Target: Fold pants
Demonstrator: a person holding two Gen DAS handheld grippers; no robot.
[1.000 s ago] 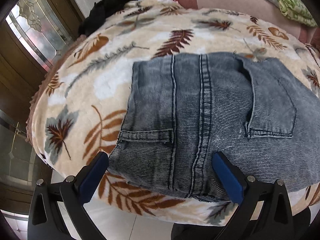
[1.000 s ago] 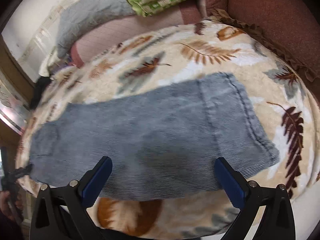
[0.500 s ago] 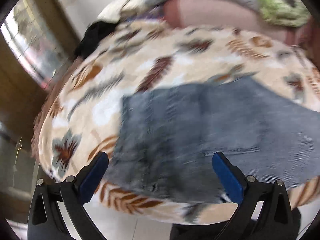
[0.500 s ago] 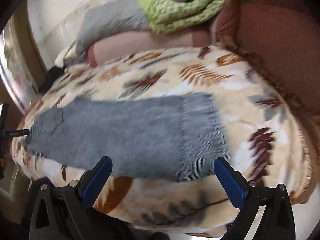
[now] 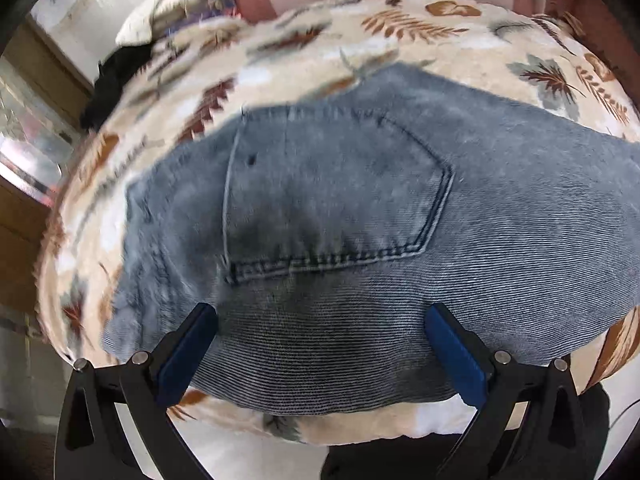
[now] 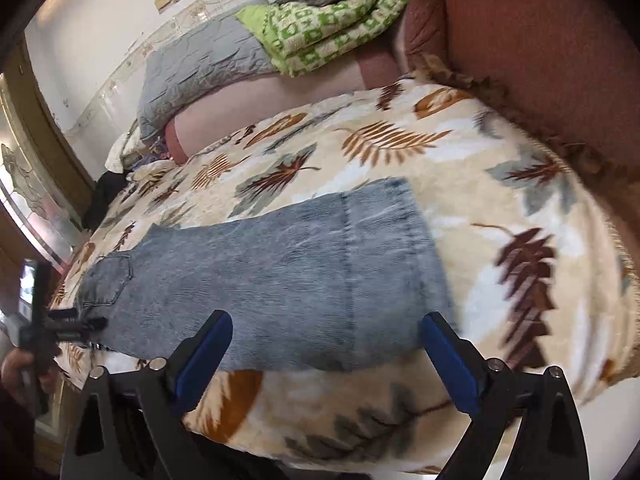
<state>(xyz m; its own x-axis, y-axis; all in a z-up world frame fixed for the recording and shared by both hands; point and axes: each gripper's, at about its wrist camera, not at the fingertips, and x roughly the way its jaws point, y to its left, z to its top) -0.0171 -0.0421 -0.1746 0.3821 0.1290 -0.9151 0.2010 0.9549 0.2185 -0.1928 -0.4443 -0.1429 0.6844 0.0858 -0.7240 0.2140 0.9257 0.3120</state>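
While pants (image 5: 360, 208) lie flat | both grippers' fingers (image 5: 188, 352) spread above.

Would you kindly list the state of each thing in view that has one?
jeans: folded lengthwise, lying flat, back pocket up, not gripped.
left gripper: jaws open, empty, over the jeans' near edge.
right gripper: jaws open, empty, near the hem end.
green blanket: folded, on the sofa back.

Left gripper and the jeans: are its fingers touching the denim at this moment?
Cannot tell. In the left wrist view the left gripper is open over the jeans, but no gap or contact shows; in the right wrist view it is too small.
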